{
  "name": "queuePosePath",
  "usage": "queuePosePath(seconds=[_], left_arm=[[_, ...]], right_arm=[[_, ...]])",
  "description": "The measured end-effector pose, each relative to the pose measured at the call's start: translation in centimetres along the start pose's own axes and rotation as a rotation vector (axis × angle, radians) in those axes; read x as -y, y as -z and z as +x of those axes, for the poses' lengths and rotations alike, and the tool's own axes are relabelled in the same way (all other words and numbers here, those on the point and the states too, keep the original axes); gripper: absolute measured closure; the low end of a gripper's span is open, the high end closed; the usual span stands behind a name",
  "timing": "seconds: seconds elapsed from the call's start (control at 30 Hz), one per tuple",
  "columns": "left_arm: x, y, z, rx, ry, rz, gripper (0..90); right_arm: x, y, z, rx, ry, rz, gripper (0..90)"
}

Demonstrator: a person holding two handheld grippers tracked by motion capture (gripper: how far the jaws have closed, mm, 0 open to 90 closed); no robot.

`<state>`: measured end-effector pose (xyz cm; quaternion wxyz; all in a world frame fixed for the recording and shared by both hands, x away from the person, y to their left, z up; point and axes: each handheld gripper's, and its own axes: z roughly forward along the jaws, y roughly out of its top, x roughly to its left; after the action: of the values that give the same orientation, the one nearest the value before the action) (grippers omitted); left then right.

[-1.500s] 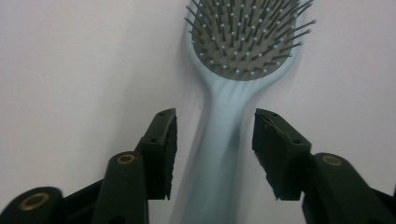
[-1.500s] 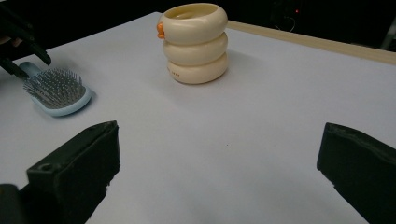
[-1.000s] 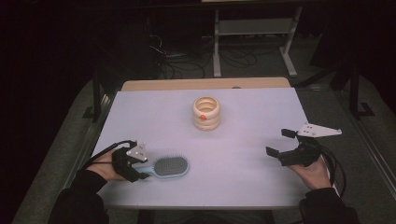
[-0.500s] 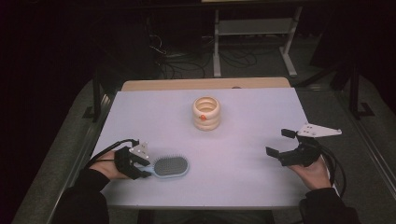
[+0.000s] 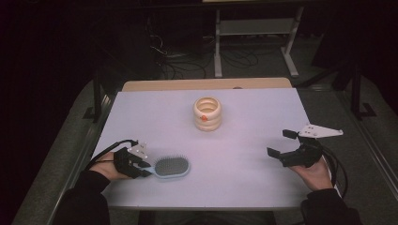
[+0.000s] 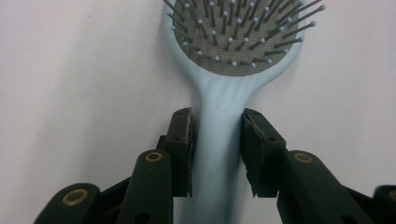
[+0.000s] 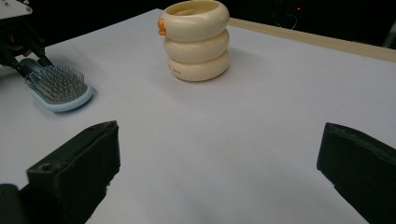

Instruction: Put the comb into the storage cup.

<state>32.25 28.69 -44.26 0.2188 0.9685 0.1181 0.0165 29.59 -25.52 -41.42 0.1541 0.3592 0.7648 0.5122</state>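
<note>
My left gripper has just been closing its jaws around the handle of the hairbrush, and the handle now sits squarely between them. In the left gripper view the left pad looks to be against the pale blue handle, while a thin sliver of table seems to show beside the right pad, so I judge the pinch nearly made but not yet firm. The brush lies flat near the left front of the table, bristles up, head pointing toward the middle. That tells me the pickup is about to start; a little more squeeze should come before any lift.

My right gripper rests at the right side, jaws spread wide with nothing between them.

The cream ringed pot stands upright toward the far middle, well apart from the brush. I cannot see anything inside it.
</note>
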Motion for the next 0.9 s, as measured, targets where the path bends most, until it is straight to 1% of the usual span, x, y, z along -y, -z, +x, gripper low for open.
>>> queuePosePath(seconds=[0.13,0.47,0.53,0.67,0.77,0.83,0.9], left_arm=[[0.0,0.0,-0.1,-0.008,-0.004,0.0,66.7],[-0.2,0.0,-0.2,-0.004,-0.008,0.006,69.0],[-0.3,0.0,-0.3,-0.013,-0.01,0.01,69.2],[-0.3,0.2,-0.3,-0.012,-0.002,0.003,69.4],[-0.3,0.6,-0.4,-0.04,-0.007,-0.02,69.5],[-0.3,0.9,-0.5,-0.046,-0.014,-0.038,69.6],[-0.3,1.1,-0.5,-0.06,-0.015,-0.04,69.6]], right_arm=[[0.0,0.0,0.0,-0.001,0.001,-0.002,0.0],[0.0,0.0,0.0,-0.005,0.002,-0.002,0.0],[0.0,0.0,0.0,-0.008,-0.001,0.0,0.0],[0.0,0.0,0.0,-0.007,-0.001,0.005,0.0],[0.0,0.0,0.0,-0.006,0.001,-0.001,0.0],[0.0,0.0,0.0,-0.006,0.001,-0.003,0.0],[0.0,0.0,0.0,-0.006,0.001,-0.003,0.0]])
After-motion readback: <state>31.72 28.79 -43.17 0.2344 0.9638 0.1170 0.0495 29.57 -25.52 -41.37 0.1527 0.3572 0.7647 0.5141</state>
